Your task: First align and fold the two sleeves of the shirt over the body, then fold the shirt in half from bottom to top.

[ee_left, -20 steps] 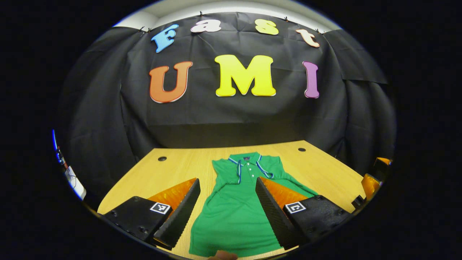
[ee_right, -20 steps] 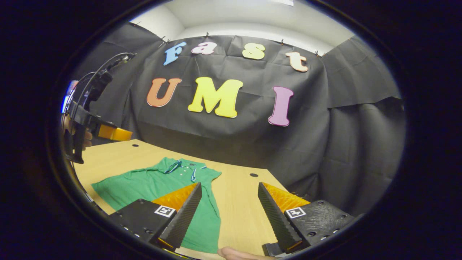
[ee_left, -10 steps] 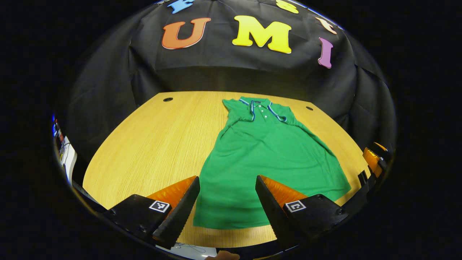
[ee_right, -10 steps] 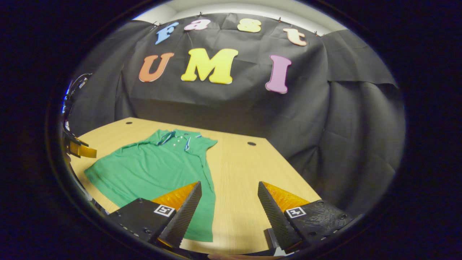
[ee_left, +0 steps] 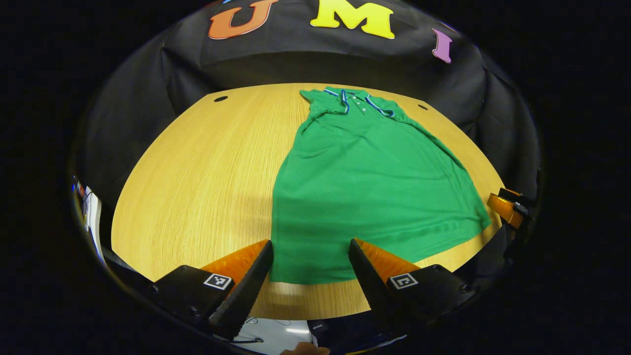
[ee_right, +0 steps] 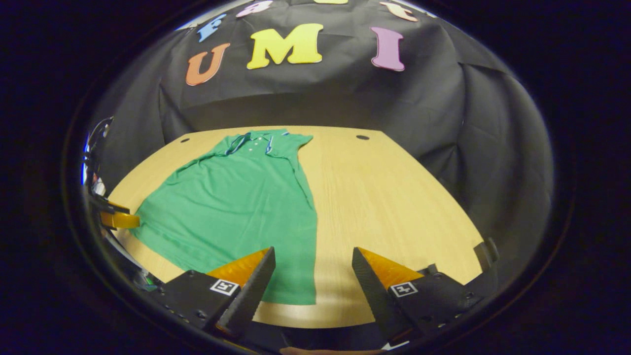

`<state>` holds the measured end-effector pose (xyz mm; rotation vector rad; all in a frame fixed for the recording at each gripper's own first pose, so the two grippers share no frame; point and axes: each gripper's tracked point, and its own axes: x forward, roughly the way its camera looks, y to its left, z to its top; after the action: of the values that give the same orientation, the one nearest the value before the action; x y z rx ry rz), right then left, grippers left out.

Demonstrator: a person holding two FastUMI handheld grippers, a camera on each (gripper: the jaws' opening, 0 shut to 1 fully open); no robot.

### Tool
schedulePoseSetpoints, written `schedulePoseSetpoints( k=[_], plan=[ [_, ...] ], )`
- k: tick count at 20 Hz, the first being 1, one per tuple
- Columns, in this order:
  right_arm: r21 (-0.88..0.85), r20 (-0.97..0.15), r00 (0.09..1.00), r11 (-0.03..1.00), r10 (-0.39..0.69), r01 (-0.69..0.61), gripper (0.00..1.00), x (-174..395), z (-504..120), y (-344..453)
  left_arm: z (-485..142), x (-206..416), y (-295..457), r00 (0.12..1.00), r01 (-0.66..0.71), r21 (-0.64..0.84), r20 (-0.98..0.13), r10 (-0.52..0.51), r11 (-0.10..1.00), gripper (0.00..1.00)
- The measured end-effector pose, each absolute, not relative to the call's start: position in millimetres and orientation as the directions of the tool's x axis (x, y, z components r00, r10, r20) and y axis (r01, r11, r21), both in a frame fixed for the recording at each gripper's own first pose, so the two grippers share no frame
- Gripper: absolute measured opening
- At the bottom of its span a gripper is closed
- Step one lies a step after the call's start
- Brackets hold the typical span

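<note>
A green polo shirt (ee_left: 365, 177) lies flat on the wooden table (ee_left: 197, 172), collar toward the far wall, both sleeves folded in over the body. My left gripper (ee_left: 308, 276) hangs open above the shirt's near left hem corner, nothing between its fingers. In the right gripper view the same shirt (ee_right: 236, 202) spreads to the left, and my right gripper (ee_right: 311, 286) stands open over its near right hem corner. The left gripper's tip (ee_right: 118, 219) shows at that view's left edge; the right gripper (ee_left: 505, 209) shows at the left gripper view's right edge.
The table's near edge (ee_left: 300, 308) runs just under both grippers. Small round holes (ee_left: 220, 98) sit near the far corners of the table. Bare wood lies to the left of the shirt (ee_left: 197, 172) and to its right (ee_right: 394, 197). Papers (ee_left: 276, 335) lie below the near edge.
Both grippers have pulled back toward the near edge and tilted down, so the whole shirt and its hem now lie in view. Both stay open.
</note>
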<state>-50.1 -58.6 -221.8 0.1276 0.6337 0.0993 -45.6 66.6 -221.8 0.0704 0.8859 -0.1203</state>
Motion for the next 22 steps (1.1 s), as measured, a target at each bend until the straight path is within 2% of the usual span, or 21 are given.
schedulePoseSetpoints(
  k=[2, 4, 9, 10, 14, 16, 17, 18, 19, 20, 21, 22],
  plan=[
    [0.146, -0.594, 0.793, 0.987, 0.137, -0.062, 0.95, -49.3, -226.8, -55.0, -219.4, -39.5, 73.3, 0.651, 0.123, 0.043, -0.757, -0.048, 0.992, 0.99],
    [0.131, -0.601, 0.786, 0.988, 0.142, -0.078, 0.96, -49.4, -230.2, -49.6, -221.6, -40.3, 72.3, 0.645, 0.11, 0.013, -0.761, -0.062, 0.994, 0.97],
    [0.114, -0.638, 0.756, 0.989, 0.146, -0.096, 0.96, -47.6, -248.7, -43.1, -221.1, -35.9, 78.9, 0.654, 0.106, 0.048, -0.756, -0.033, 0.993, 0.96],
    [0.144, -0.637, 0.75, 0.983, 0.178, -0.111, 0.95, -48.6, -250.0, -38.7, -222.3, -35.1, 78.8, 0.652, 0.106, 0.049, -0.757, -0.032, 0.993, 0.96],
    [0.192, -0.635, 0.747, 0.976, 0.2, -0.098, 0.86, -43.8, -251.5, -36.0, -221.7, -32.0, 79.8, 0.674, 0.089, 0.05, -0.738, -0.023, 0.995, 0.91],
    [0.206, -0.628, 0.748, 0.973, 0.214, -0.106, 0.72, -42.5, -251.1, -30.1, -222.4, -31.5, 77.6, 0.683, 0.098, 0.05, -0.729, -0.03, 0.994, 0.83],
    [0.213, -0.629, 0.744, 0.971, 0.223, -0.11, 0.55, -42.9, -251.8, -26.7, -221.4, -31.1, 77.0, 0.687, 0.097, 0.046, -0.726, -0.034, 0.994, 0.73],
    [0.221, -0.627, 0.742, 0.968, 0.235, -0.12, 0.44, -42.8, -251.1, -22.9, -221.3, -32.1, 76.3, 0.689, 0.093, 0.038, -0.723, -0.037, 0.995, 0.68],
    [0.239, -0.629, 0.734, 0.962, 0.256, -0.131, 0.3, -43.2, -251.6, -17.3, -221.1, -32.5, 74.4, 0.692, 0.094, 0.031, -0.72, -0.043, 0.995, 0.52],
    [0.258, -0.625, 0.734, 0.958, 0.267, -0.128, 0.16, -41.3, -250.3, -15.5, -220.5, -32.8, 72.4, 0.697, 0.101, 0.025, -0.715, -0.053, 0.995, 0.46],
    [0.268, -0.626, 0.73, 0.955, 0.274, -0.128, 0.07, -41.1, -251.0, -14.3, -219.5, -32.7, 69.6, 0.702, 0.108, 0.017, -0.71, -0.064, 0.994, 0.33],
    [0.267, -0.621, 0.733, 0.954, 0.278, -0.135, 0.04, -39.9, -251.3, -13.3, -220.4, -32.4, 66.1, 0.705, 0.117, 0.003, -0.704, -0.081, 0.993, 0.27]
  ],
)
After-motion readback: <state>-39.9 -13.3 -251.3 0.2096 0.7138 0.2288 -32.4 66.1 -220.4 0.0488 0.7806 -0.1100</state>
